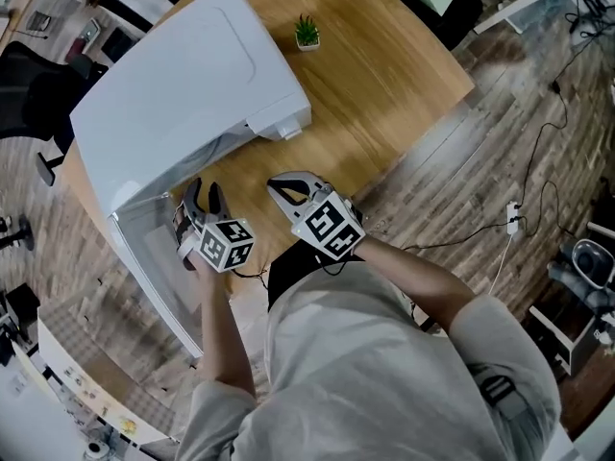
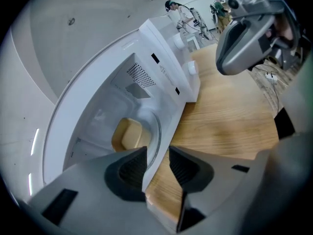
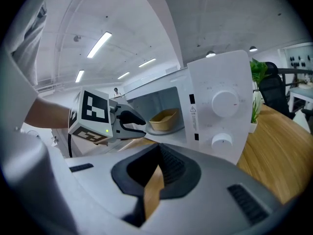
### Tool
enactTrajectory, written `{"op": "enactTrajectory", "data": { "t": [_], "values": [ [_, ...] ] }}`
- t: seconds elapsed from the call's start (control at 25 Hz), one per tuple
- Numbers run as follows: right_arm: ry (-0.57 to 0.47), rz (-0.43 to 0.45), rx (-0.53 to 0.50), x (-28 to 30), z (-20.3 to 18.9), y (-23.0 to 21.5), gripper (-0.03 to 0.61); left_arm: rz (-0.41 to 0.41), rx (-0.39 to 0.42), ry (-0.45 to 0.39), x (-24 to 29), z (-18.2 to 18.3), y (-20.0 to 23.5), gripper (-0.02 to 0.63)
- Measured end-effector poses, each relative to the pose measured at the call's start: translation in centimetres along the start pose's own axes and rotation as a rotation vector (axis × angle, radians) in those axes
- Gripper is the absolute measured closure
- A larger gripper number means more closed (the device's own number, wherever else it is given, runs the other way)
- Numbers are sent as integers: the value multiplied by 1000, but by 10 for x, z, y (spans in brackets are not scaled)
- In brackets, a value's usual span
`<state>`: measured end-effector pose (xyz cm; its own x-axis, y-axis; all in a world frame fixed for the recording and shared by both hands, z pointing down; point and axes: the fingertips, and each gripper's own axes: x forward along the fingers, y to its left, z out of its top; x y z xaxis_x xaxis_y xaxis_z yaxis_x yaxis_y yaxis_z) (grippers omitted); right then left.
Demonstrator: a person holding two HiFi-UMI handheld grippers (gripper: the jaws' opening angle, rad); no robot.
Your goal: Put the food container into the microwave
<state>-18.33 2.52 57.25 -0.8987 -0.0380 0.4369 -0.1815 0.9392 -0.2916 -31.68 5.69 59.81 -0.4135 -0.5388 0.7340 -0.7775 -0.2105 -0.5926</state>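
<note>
Inside the open microwave (image 1: 192,75) on the bench (image 1: 384,75), the food container (image 2: 128,133) sits on the glass turntable, so the placing itself looks done. The left tool (image 1: 204,205) hovers at the mouth of the cavity with its jaws spread and nothing between them. It may be touching the front frame, though the wide-angle view makes that hard to judge. The right tool (image 1: 288,188) hangs just beside it over the bench, jaws nearly pressed together and empty. The door (image 1: 159,277) stands open. If it is swung shut carelessly it could strike the left tool, and a forward nudge could shove the container off centre.
</note>
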Motion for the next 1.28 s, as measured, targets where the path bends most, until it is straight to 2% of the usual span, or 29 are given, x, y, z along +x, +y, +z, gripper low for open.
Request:
{"op": "enactTrajectory", "data": {
  "t": [0.4, 0.68, 0.88, 1.28],
  "values": [
    [-19, 62, -75, -11, 12, 10, 574, 32, -16, 13, -36, -2, -22, 506],
    [-35, 113, -177, -14, 30, 20, 574, 70, -143, -43, -64, 7, -31, 581],
    [-54, 166, -216, -17, 45, 33, 574, 91, -326, -91, -85, 9, -33, 601],
    [-123, 160, -282, -26, 68, 43, 574, 102, -838, -272, -121, 14, -19, 601]
  ]
}}
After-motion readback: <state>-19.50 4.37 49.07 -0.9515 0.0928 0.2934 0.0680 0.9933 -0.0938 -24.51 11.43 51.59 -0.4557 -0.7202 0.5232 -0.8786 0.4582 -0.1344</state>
